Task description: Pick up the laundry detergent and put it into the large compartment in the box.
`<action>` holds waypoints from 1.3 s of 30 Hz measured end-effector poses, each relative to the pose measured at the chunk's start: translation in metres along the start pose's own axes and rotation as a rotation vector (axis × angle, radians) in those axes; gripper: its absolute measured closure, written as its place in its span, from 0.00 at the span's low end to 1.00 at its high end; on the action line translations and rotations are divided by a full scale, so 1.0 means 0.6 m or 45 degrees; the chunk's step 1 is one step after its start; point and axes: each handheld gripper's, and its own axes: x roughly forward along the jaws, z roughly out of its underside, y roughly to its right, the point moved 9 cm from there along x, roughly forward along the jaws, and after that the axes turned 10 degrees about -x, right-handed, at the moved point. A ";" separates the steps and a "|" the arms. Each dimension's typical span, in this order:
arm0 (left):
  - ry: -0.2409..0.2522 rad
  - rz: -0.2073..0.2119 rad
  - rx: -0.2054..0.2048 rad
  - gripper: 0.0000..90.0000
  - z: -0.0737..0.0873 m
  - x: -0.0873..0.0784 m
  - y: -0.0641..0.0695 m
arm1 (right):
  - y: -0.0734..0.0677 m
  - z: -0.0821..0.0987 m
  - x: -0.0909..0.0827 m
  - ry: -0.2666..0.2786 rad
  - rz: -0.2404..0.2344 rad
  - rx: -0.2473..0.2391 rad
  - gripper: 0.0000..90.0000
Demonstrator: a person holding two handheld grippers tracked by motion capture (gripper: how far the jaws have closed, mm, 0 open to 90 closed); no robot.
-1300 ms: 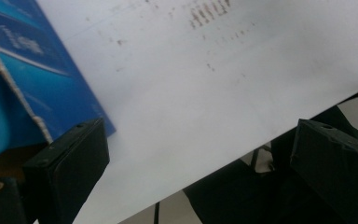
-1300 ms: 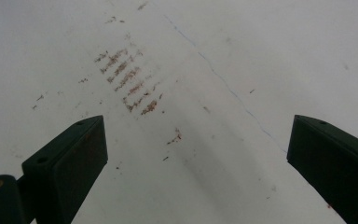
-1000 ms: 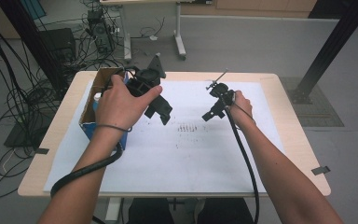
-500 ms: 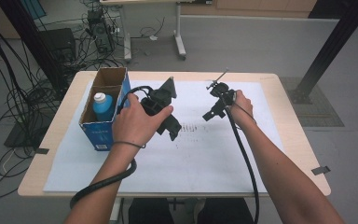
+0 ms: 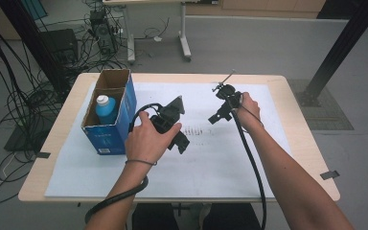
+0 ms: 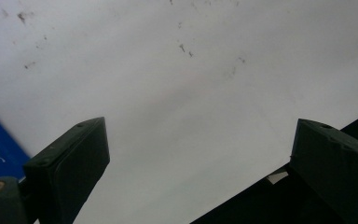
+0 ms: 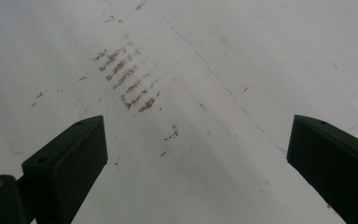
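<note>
I have the left gripper (image 5: 182, 143) over the white sheet (image 5: 211, 163) just right of the blue cardboard box (image 5: 110, 136), its jaws standing wide apart with nothing between them; through the left gripper view I see bare sheet and a sliver of blue box at the left edge. The bottle with the white cap (image 5: 105, 109) stands upright in the near compartment of that box, at the left side of the table, and the far compartment looks empty. I judge the box keeps the bottle from tipping, and my left hand (image 5: 146, 139) being this close to it suggests the bottle is what this gripper deals with

The right gripper (image 5: 216, 116) I hold farther right and a little farther off, well apart from the box, jaws likewise spread and empty. Its view looks down on brownish scuff marks (image 7: 128, 77) on the sheet, so it seems parked out of the way, not engaged with anything. Cables trail from both grippers toward the near edge

The sheet covers most of the pale wooden table (image 5: 297, 143) and is smudged near the middle. Beyond, a grey floor, a tangle of black cables (image 5: 24, 86) at the left, another table's legs at the far side, and a dark slanting post (image 5: 340, 48) at the right
</note>
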 end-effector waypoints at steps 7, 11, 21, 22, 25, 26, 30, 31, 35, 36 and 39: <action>-0.028 0.018 -0.008 0.05 0.009 0.031 0.002 | -0.003 -0.002 0.002 0.002 -0.004 -0.006 0.05; -0.031 0.013 -0.009 0.05 0.013 0.040 0.002 | -0.006 -0.003 0.002 0.004 -0.008 -0.002 0.05; -0.049 0.007 -0.009 0.05 0.021 0.057 0.001 | -0.008 -0.002 0.001 -0.003 -0.004 0.000 0.05; -0.048 0.002 -0.013 0.05 0.022 0.058 0.001 | -0.008 -0.001 0.002 -0.009 -0.004 -0.001 0.05; -0.049 0.000 -0.014 0.05 0.022 0.061 0.002 | -0.009 -0.002 0.002 -0.009 -0.003 -0.002 0.05; -0.053 0.002 -0.013 0.05 0.023 0.062 0.002 | -0.009 -0.002 0.002 -0.011 -0.004 -0.005 0.05; -0.057 0.004 -0.006 0.05 0.022 0.061 0.003 | -0.009 -0.002 0.001 -0.011 0.000 -0.004 0.05; -0.054 -0.001 -0.008 0.05 0.022 0.061 0.003 | -0.009 -0.002 0.001 -0.008 0.000 -0.001 0.05; -0.048 -0.002 -0.009 0.05 0.021 0.060 0.004 | -0.010 -0.001 0.001 -0.008 0.000 -0.003 0.05; -0.050 -0.004 -0.010 0.05 0.022 0.060 0.004 | -0.011 -0.001 0.001 -0.009 -0.003 -0.003 0.05; -0.059 -0.006 -0.013 0.05 0.023 0.062 0.004 | -0.013 -0.002 0.001 -0.009 -0.003 -0.004 0.05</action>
